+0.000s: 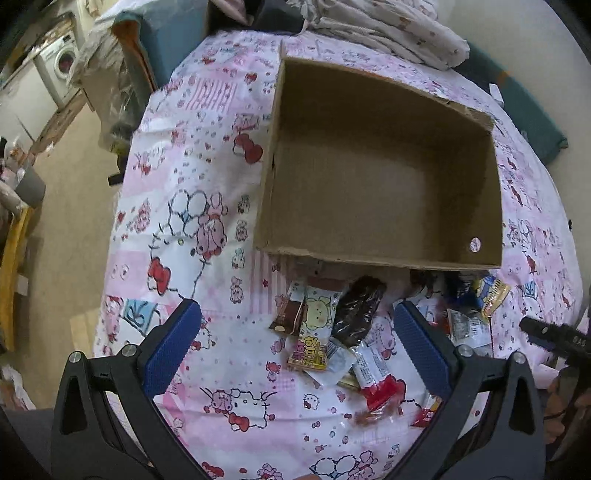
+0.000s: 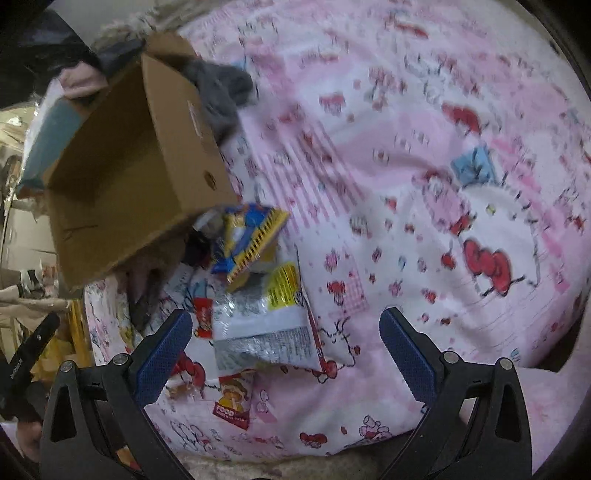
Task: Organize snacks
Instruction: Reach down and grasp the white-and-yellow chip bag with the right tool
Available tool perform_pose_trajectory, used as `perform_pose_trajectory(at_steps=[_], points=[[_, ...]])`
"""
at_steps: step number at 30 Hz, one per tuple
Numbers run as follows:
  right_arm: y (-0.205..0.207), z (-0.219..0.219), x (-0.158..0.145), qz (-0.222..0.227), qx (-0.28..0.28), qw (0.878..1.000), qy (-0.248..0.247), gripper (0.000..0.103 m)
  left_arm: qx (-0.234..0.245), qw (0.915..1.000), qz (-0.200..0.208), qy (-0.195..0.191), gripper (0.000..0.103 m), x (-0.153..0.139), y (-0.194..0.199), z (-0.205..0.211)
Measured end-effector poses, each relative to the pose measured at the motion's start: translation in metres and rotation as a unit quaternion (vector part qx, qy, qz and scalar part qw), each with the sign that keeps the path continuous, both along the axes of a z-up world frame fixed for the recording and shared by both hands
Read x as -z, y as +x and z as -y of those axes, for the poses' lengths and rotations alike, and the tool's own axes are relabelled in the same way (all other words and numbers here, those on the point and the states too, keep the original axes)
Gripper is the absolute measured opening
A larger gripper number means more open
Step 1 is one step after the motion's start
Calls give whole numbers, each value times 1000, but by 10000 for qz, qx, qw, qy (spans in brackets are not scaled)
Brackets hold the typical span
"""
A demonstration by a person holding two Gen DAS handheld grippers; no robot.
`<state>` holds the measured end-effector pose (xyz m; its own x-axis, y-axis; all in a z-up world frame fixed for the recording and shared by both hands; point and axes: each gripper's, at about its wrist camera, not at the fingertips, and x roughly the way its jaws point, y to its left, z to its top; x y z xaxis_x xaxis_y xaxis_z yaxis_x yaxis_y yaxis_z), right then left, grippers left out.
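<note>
An empty brown cardboard box (image 1: 388, 166) sits on the pink cartoon bedsheet (image 1: 207, 192); it also shows in the right wrist view (image 2: 122, 177). Several snack packets lie in front of it: a dark chocolate packet (image 1: 358, 310), a yellow cartoon packet (image 1: 314, 328), a red and white packet (image 1: 376, 380). My left gripper (image 1: 295, 328) is open and empty above these. My right gripper (image 2: 286, 332) is open and empty over a white packet (image 2: 266, 332), near a blue and yellow packet (image 2: 247, 240) and a red "FOOD" packet (image 2: 232, 402).
Folded floral bedding (image 1: 388, 26) and a teal cushion (image 1: 528, 110) lie behind the box. A grey cloth (image 2: 221, 92) lies by the box. The bed edge drops to the floor (image 1: 66, 221) on the left, with a washing machine (image 1: 61, 62) beyond.
</note>
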<state>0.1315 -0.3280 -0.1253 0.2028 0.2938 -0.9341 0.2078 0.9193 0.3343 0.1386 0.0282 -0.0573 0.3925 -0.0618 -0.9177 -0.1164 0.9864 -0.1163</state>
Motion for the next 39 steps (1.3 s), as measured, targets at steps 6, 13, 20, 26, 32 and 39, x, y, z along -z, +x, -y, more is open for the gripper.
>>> perform_pose_trajectory(at_steps=[6,13,20,26,32,39], points=[[9,-28,14,-231,-521,9983,124,87,-213,9995,-214,-59,102,17,3,-10],[21,-55,58,-883,-759,9931,-145,103,-461,9983,-329,-150,103,24,6,-23],[22,-69,71,-909,-988,9879,-782,82,-521,9980,-322,-173,103,23,7,-28],[4,-64,52,-748,-1098,9891,-631,68,-632,9970,-377,-226,103,25,9,-34],[-16,-57,11,-382,-1183,9922,-25,67,-614,9970,-427,-178,103,30,10,-36],[-34,-42,-45,830,-1054,9798,1482,66,-376,9968,-656,-252,98,52,29,-30]])
